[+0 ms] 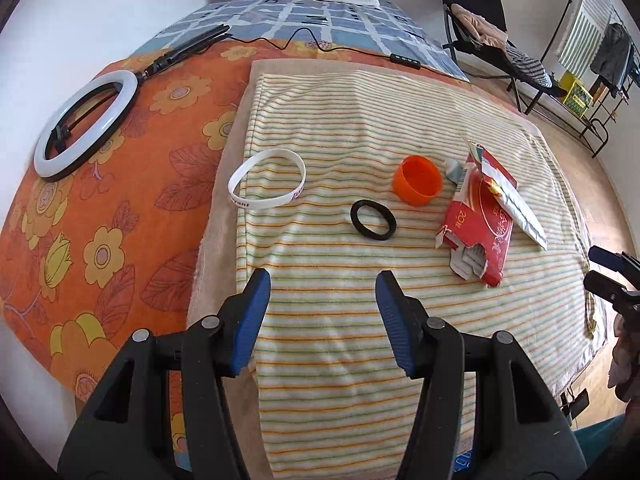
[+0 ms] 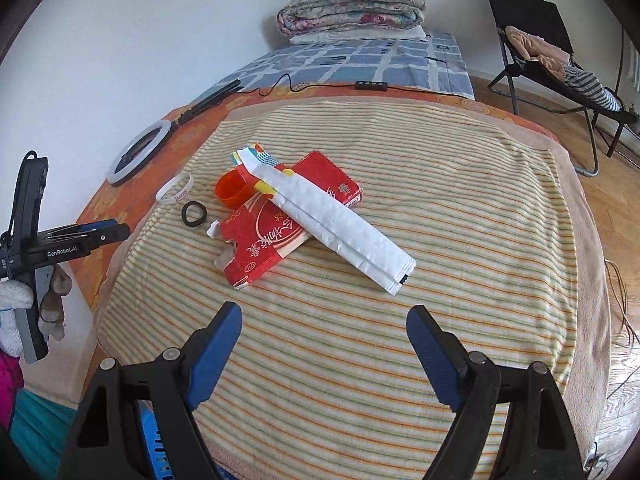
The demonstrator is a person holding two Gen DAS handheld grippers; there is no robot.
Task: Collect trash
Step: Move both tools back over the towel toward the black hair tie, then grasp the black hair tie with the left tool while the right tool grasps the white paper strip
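Through your left wrist camera, your left claw (image 1: 322,300) hangs over the striped towel (image 1: 360,128) on the bed, its jaws about half apart with nothing between them. Ahead of it lie a black ring (image 1: 373,220), a white wristband (image 1: 267,179) off to the left, an orange cap (image 1: 418,180) and, to the right, a torn red carton (image 1: 480,224) with a white wrapper (image 1: 520,208) lying across it. The carton, wrapper and cap look like the trash; the ring and wristband may be keepers, so a careless grab at the middle could take the wrong thing. The cap lies on its side and will likely roll if a pad nudges it. At the right edge you can see your right claw (image 1: 600,270). From the right wrist camera, the right claw (image 2: 324,334) stands wide open and empty, short of the red carton (image 2: 260,240), which sits well ahead on the towel (image 2: 440,200). The white wrapper (image 2: 340,232) rests loosely on top of the carton and touches the orange cap (image 2: 232,194); lift the carton alone and the wrapper could slide off. Close too low and the pads may pinch the towel, dragging everything with it. No bin shows clearly in either view, so you cannot tell where the trash should go.
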